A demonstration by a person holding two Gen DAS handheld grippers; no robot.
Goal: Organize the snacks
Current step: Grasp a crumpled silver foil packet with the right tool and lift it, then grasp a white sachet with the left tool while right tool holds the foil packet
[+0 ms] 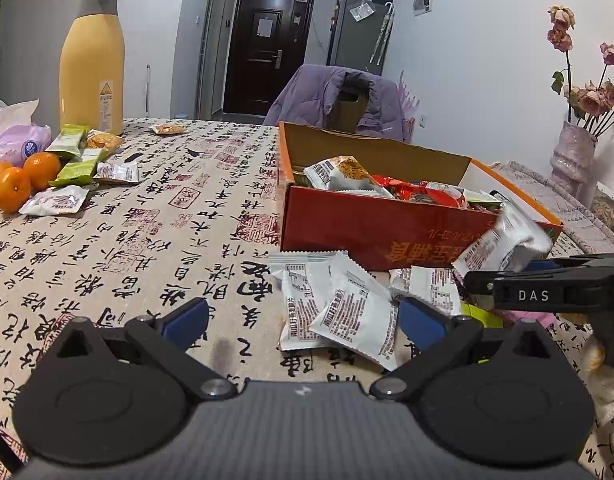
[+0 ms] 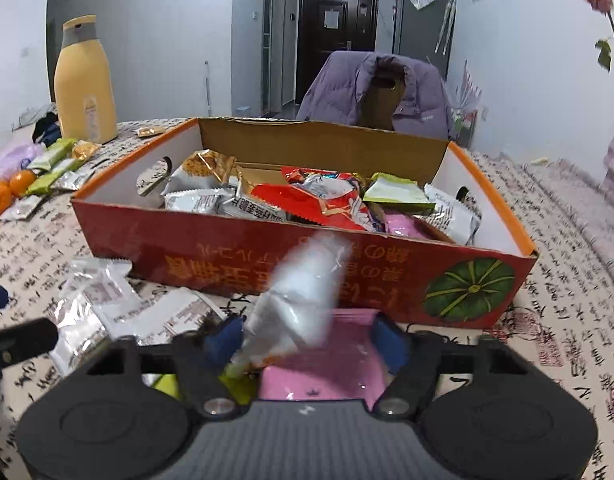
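A red cardboard box (image 2: 227, 264) holds several snack packets (image 2: 319, 200). Right before its front wall my right gripper (image 2: 307, 342) stands half open. A blurred white packet (image 2: 303, 292) rises between its jaws and leans on the left fingertip (image 2: 225, 340); a gap separates it from the other pad. A pink packet (image 2: 327, 360) lies flat beneath. In the left wrist view my left gripper (image 1: 303, 320) is open just above the table, with white packets (image 1: 335, 308) lying between its fingers. The right gripper (image 1: 479, 282) and its white packet (image 1: 503, 240) show at the right.
A yellow bottle (image 1: 92, 60), oranges (image 1: 23, 180) and more packets (image 1: 75, 160) sit at the table's far left. A vase of dried roses (image 1: 575, 160) stands at the right. A chair with a purple jacket (image 1: 339, 100) is behind the box (image 1: 371, 232).
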